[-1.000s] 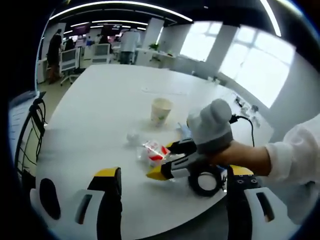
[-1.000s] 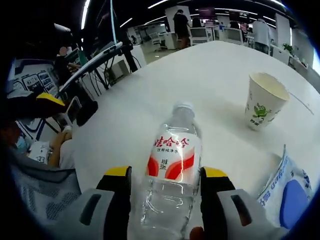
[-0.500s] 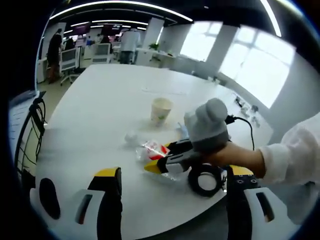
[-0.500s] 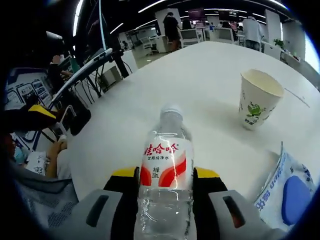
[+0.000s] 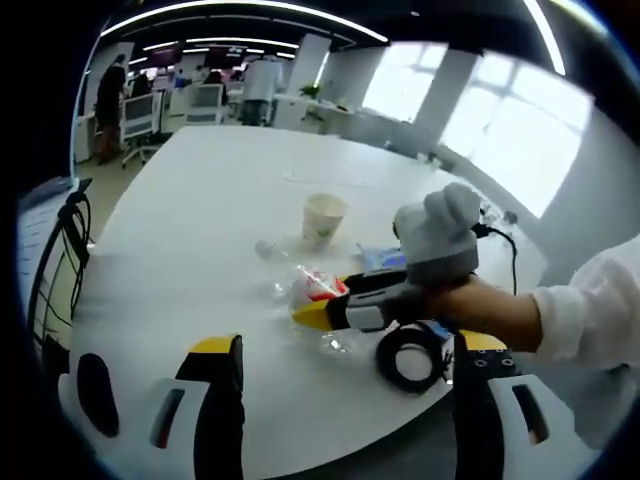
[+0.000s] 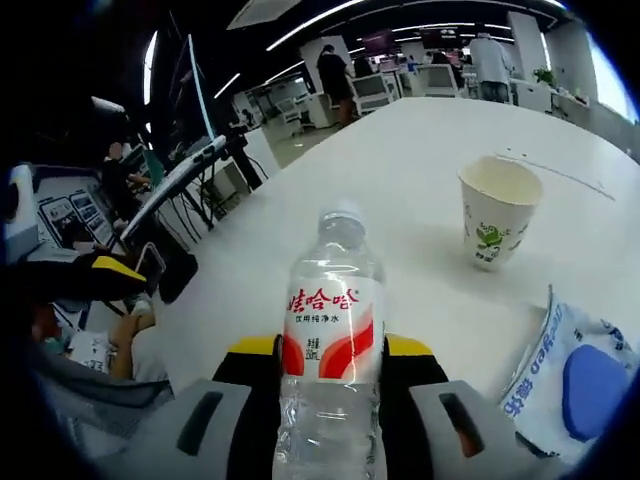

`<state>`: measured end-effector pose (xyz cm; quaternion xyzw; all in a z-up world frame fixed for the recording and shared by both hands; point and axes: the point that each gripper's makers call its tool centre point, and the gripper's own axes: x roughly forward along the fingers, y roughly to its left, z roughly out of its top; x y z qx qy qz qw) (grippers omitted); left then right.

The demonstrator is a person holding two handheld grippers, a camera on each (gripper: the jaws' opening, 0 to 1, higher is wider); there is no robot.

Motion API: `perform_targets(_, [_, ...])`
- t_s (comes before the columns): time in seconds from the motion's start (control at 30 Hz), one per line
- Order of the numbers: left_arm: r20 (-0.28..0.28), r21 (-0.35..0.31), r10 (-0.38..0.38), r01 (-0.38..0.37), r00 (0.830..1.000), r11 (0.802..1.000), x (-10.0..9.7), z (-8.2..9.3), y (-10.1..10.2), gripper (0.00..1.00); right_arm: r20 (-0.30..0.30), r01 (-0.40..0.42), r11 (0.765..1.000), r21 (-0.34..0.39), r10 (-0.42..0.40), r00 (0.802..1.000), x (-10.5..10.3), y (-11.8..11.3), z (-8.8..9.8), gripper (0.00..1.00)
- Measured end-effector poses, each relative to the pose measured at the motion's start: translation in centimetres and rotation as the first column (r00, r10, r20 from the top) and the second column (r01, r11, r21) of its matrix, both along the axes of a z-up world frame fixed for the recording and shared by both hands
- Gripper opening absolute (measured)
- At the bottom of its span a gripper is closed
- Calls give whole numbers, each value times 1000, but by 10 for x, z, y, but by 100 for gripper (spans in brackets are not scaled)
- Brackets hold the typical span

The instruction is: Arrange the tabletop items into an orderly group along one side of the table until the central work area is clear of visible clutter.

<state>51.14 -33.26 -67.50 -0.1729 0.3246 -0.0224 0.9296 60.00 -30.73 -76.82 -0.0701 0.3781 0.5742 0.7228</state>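
A clear water bottle with a red and white label stands between the jaws of my right gripper, which is shut on it. In the left gripper view the right gripper comes in from the right in a grey-gloved hand and holds the bottle tilted just above the white table. My left gripper hangs wide open over the near table edge with nothing between its jaws. A paper cup stands upright behind the bottle. A blue and white packet lies to the right.
A black ring of cable lies near the table's front edge under the gloved hand. Office chairs, desks and several people stand beyond the far end of the table. A thin paper sheet lies further back.
My right gripper's jaws have come in against the bottle and gripped it. The bottle has risen and tilted up off the table. The left gripper has stayed still.
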Motion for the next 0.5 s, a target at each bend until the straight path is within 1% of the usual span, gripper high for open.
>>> perform_targets(0.13, [-1,5,-5,5,1000,1000,1,-2,1,84,15,0,999,40,-1,1000,-3,-4,17,33])
perform_targets(0.27, [14,-11,15,-15,1000,1000,3,0,5,83,22,3,998,66,-5,1000,-2,-2,23,33])
perform_targets(0.33, [28,-28,30,-30,999,999,4,3,7,83,26,0,997,75,-2,1000,-3,-4,30,33])
perform_targets(0.4, [32,-29,36,-35,999,999,5,3,9,83,29,-2,996,86,0,1000,-7,-8,35,33])
perform_targets(0.5, [37,-29,39,-38,999,999,6,4,9,83,35,-8,995,99,5,999,-6,-10,40,34])
